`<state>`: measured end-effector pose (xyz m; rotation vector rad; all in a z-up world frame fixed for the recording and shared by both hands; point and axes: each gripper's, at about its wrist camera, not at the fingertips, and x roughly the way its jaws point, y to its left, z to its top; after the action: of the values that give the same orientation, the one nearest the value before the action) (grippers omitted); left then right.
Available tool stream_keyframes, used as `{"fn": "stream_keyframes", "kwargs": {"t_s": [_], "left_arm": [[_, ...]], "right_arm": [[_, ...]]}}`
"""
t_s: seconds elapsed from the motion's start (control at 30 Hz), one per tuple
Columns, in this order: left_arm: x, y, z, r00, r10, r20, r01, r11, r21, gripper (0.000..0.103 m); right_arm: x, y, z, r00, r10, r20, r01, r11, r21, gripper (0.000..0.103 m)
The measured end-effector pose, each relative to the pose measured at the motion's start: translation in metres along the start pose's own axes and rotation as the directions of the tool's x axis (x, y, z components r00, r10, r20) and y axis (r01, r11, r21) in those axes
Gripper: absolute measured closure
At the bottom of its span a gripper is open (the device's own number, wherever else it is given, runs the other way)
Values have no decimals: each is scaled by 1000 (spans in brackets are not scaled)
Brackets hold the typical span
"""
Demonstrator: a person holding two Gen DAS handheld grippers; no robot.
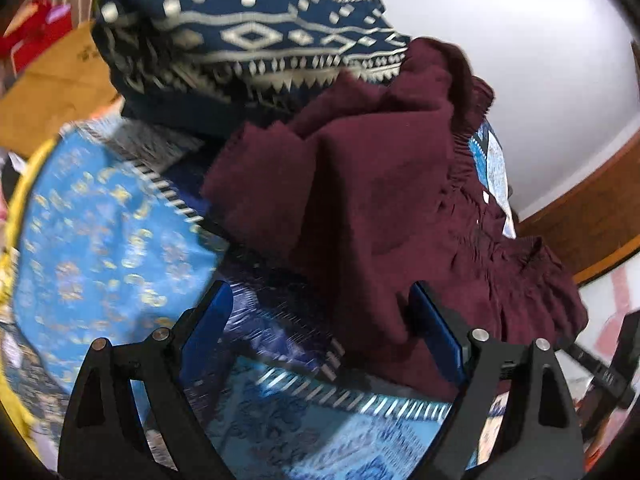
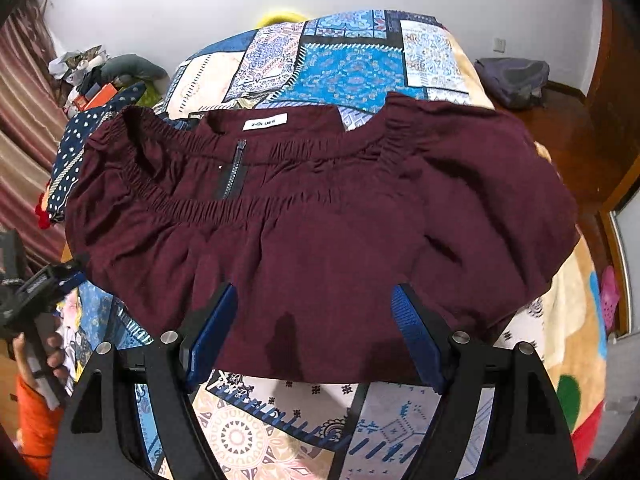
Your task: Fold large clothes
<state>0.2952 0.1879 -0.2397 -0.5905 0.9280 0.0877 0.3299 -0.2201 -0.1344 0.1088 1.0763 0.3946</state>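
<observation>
A dark maroon garment [image 2: 320, 216] with an elastic gathered neck, a short zip and a white label lies spread flat on the patchwork bedspread [image 2: 352, 64]. My right gripper [image 2: 316, 320] is open just above its near hem, empty. My left gripper [image 1: 320, 320] is open and empty at the garment's side edge [image 1: 360, 208], where the cloth is bunched into folds. The left gripper also shows at the left edge of the right wrist view [image 2: 48, 284], held by a hand.
A navy cloth with white patterns [image 1: 240, 40] is piled beside the maroon garment, also in the right wrist view [image 2: 76, 148]. A grey backpack [image 2: 516, 80] lies on the floor at the far right. Clutter and boxes [image 2: 92, 80] sit by the curtain at the left.
</observation>
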Motion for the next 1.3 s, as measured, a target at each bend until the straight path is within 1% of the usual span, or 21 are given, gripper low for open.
{"fn": "stream_keyframes", "kwargs": {"t_s": [0.07, 0.1, 0.17, 0.23, 0.33, 0.37, 0.43, 0.53, 0.6, 0.63, 0.67, 0.7, 0.77, 0.83, 0.87, 0.93, 1.0, 1.07, 1.13, 1.23, 1.3], "left_arm": [[9, 0, 4, 1000, -21, -1, 21, 999, -31, 13], [15, -1, 7, 999, -44, 4, 45, 998, -49, 13], [25, -3, 13, 998, -63, 17, 64, 995, -73, 13], [38, -4, 18, 998, -56, 21, 57, 993, -102, 13], [54, -4, 23, 997, -75, 31, 79, 986, -150, 13], [56, -4, 23, 997, -71, 37, 76, 985, -152, 14], [55, -10, 23, 996, -44, 74, 54, 988, -141, 16], [50, -23, 18, 993, -13, 119, 29, 991, -130, 27], [43, -31, 15, 990, -5, 140, 20, 994, -111, 41], [39, -34, 14, 989, -7, 147, 23, 994, -107, 45], [33, -39, 13, 988, -20, 154, 35, 995, -98, 54], [28, -41, 13, 987, -28, 157, 43, 995, -92, 60], [16, -48, 13, 985, -45, 168, 58, 995, -75, 66], [4, -58, 12, 981, -83, 176, 94, 994, -55, 70], [-3, -62, 13, 977, -113, 179, 124, 991, -46, 71], [-20, -70, 20, 963, -202, 177, 209, 978, -24, 74], [-39, -85, 27, 937, -295, 185, 299, 954, 7, 78], [-57, -105, 35, 910, -367, 193, 367, 929, 42, 79], [-70, -117, 42, 896, -393, 206, 387, 920, 70, 80], [-95, -133, 51, 869, -428, 248, 418, 903, 96, 81], [-109, -136, 54, 862, -418, 288, 406, 908, 103, 81]], "right_arm": [[3, 0, -2, 1000, 5, -5, -5, 1000, 10, 27], [4, 0, -3, 1000, 4, -7, -4, 1000, 12, 27], [7, 2, -3, 1000, -1, -8, 1, 1000, 11, 27], [9, 4, -2, 1000, -6, -10, 6, 1000, 2, 27], [12, 8, 0, 1000, -12, -7, 12, 1000, -10, 27], [12, 9, 0, 1000, -13, -7, 12, 1000, -13, 27], [13, 11, 1, 1000, -15, -6, 15, 1000, -20, 27], [14, 15, 2, 1000, -23, -1, 23, 999, -32, 27], [15, 17, 2, 1000, -24, 0, 24, 999, -37, 27], [15, 18, 2, 1000, -26, -1, 26, 999, -40, 27], [15, 19, 2, 1000, -28, 0, 28, 999, -44, 27], [16, 20, 2, 1000, -30, 0, 30, 998, -47, 27], [16, 22, 2, 999, -33, 1, 33, 998, -56, 27], [16, 24, 4, 1000, -31, 3, 31, 998, -61, 27], [15, 25, 4, 1000, -29, 6, 30, 998, -62, 27], [12, 28, 8, 1000, -26, 14, 27, 997, -65, 27], [10, 33, 12, 1000, -21, 23, 22, 997, -68, 27], [6, 41, 18, 999, -11, 39, 14, 997, -81, 27], [2, 51, 23, 999, 3, 54, 2, 995, -98, 27], [5, 66, 30, 998, 35, 55, -28, 993, -116, 27], [12, 76, 35, 997, 72, 40, -67, 991, -112, 27]]}}
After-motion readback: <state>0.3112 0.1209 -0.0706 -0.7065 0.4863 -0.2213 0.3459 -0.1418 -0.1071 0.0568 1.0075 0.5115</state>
